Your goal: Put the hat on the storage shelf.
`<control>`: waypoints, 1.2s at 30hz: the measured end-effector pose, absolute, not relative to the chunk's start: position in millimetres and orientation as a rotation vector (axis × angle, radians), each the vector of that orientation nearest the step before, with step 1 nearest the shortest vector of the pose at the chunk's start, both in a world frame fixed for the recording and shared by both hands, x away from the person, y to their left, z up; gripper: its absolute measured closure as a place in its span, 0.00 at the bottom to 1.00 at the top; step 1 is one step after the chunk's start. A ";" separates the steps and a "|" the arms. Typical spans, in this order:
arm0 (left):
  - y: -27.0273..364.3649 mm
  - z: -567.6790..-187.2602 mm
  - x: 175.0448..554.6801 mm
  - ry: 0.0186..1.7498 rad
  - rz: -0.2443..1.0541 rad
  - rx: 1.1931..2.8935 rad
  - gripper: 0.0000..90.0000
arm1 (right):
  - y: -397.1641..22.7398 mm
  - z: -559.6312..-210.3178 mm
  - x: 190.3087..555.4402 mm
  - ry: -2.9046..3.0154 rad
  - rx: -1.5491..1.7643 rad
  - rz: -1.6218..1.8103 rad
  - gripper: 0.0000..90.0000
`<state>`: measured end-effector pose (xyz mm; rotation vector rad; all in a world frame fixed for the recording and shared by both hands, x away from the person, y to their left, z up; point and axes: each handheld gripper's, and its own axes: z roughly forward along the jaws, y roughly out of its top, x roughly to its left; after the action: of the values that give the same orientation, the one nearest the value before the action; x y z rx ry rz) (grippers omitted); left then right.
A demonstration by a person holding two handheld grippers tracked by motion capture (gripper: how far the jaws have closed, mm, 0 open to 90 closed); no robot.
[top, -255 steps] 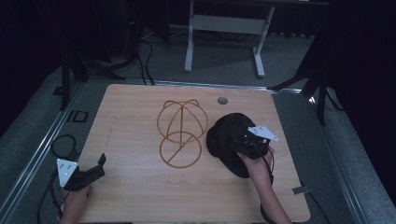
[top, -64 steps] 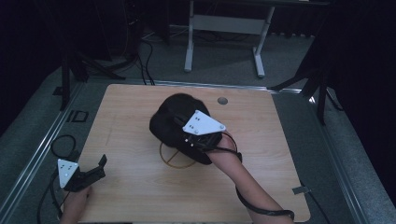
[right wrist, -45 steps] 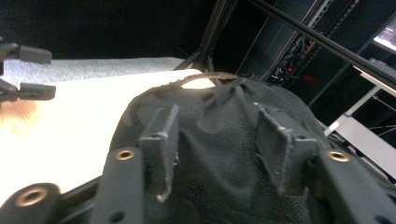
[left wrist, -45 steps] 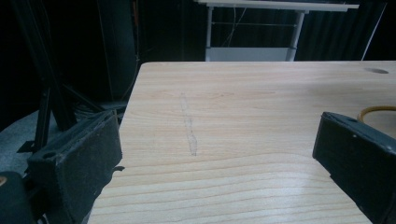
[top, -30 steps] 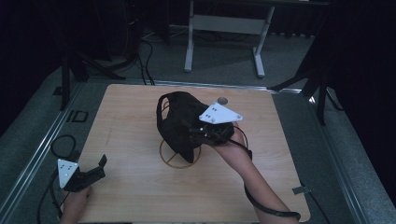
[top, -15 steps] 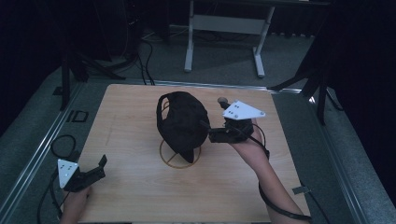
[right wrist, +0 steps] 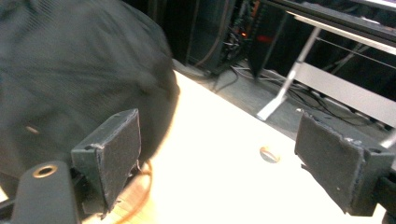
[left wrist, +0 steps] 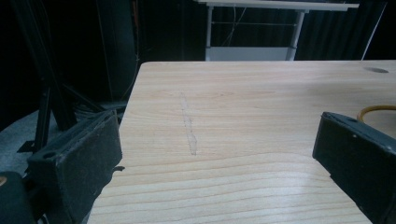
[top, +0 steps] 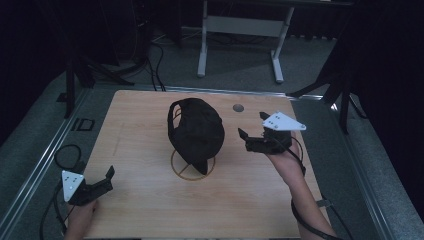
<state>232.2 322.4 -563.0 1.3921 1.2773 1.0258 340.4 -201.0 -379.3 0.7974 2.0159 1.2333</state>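
Note:
A black cap (top: 196, 131) hangs over a thin wire stand, whose ring base (top: 186, 172) lies on the wooden table (top: 250, 200). My right gripper (top: 253, 126) is to the right of the cap, apart from it and pointing at it. Its jaws have just been opening and stand open with nothing between them. In the right gripper view the cap (right wrist: 70, 70) looms blurred at the left, behind my right gripper (right wrist: 219, 154), with the wire ring (right wrist: 144, 186) below it. My left gripper (top: 109, 179) rests open at the table's near left corner. The left gripper (left wrist: 215, 154) frames bare wood.
A round grommet hole (top: 238, 107) sits in the table behind the right gripper. A white desk frame (top: 240, 30) stands on the floor beyond the far edge. Cables (top: 65, 155) trail off the table's left side.
The right gripper has let go of the cap, left it draped on the stand, and drawn away to the right with its jaws wider. The left gripper has not moved.

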 end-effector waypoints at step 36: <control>321.6 -563.0 232.1 1.278 1.021 1.390 0.02 | -343.2 -513.6 313.7 1.927 1.223 1.055 0.16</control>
<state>232.1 321.6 -563.0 1.3901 1.2777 1.0212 313.7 -343.2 -513.6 1.2234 1.9267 1.0553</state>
